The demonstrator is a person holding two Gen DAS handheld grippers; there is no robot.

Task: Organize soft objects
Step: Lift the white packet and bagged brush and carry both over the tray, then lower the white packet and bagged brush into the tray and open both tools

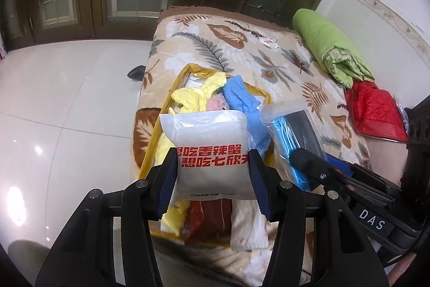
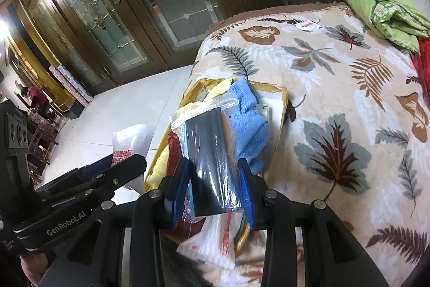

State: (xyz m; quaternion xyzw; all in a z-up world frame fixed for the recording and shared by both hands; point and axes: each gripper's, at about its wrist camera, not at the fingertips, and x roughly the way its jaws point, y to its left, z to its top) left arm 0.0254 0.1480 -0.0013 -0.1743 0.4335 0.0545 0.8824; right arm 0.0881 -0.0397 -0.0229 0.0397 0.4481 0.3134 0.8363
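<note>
My left gripper (image 1: pixel 213 163) is shut on a white soft packet (image 1: pixel 209 133) with red Chinese print, held above a yellow-edged clear storage bag (image 1: pixel 158 136) on the bed. The bag holds yellow cloth (image 1: pixel 188 98), a blue towel (image 1: pixel 242 98) and a red item (image 1: pixel 207 217). My right gripper (image 2: pixel 212 174) is shut on a clear zip bag with a dark folded item (image 2: pixel 212 141), held over the same storage bag (image 2: pixel 279 96). The blue towel (image 2: pixel 250 120) lies behind it. The white packet (image 2: pixel 129 141) and left gripper show at the left of the right wrist view.
The bed has a beige leaf-print blanket (image 2: pixel 336 104). A rolled green quilt (image 1: pixel 328 45) and a red padded cushion (image 1: pixel 376 112) lie at its far right side. White tiled floor (image 1: pixel 67 112) is to the left, wooden glass doors (image 2: pixel 134 4) behind.
</note>
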